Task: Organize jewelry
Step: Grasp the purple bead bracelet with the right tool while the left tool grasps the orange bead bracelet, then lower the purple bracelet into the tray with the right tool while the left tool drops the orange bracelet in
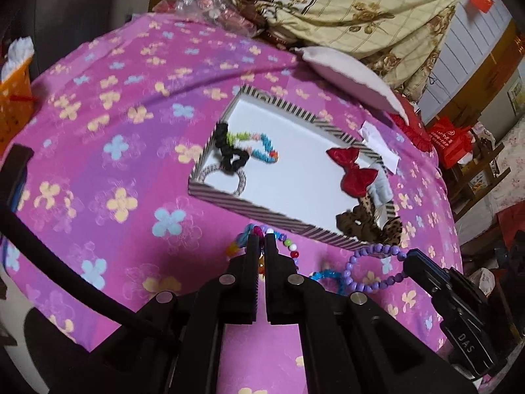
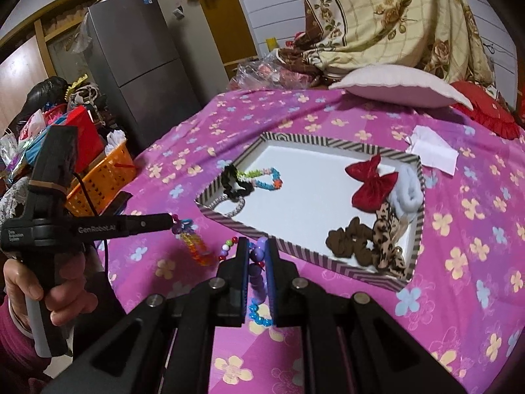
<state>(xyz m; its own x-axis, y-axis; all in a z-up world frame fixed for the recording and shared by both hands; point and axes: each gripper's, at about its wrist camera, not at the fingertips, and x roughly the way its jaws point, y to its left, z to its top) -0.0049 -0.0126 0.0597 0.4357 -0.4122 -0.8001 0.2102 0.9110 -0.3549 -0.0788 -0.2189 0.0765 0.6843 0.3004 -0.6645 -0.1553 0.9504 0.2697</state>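
In the left wrist view, the left gripper (image 1: 261, 237) sits at lower centre with its black fingers drawn narrow, pinching a multicoloured bead bracelet (image 1: 288, 246) that trails off to their right. At lower right, the right gripper (image 1: 408, 262) grips a lilac bead bracelet (image 1: 367, 267), which hangs as a loop above the pink flower-print cloth (image 1: 115, 131); a blue bead strand (image 1: 328, 275) dangles with it.

Just above both grippers, in the centre of the frame, lies the shallow white tray with a black-and-white striped rim (image 1: 249, 208). Its left end holds a black scrunchie (image 1: 229, 151), a pastel bead loop (image 1: 265, 147) and a grey hair tie (image 1: 241, 180). Its right end holds a red fabric bow (image 1: 354, 170) and leopard-print scrunchies (image 1: 367, 223).

In the right wrist view, a hand (image 2: 55, 292) at lower left holds the left gripper's handle.
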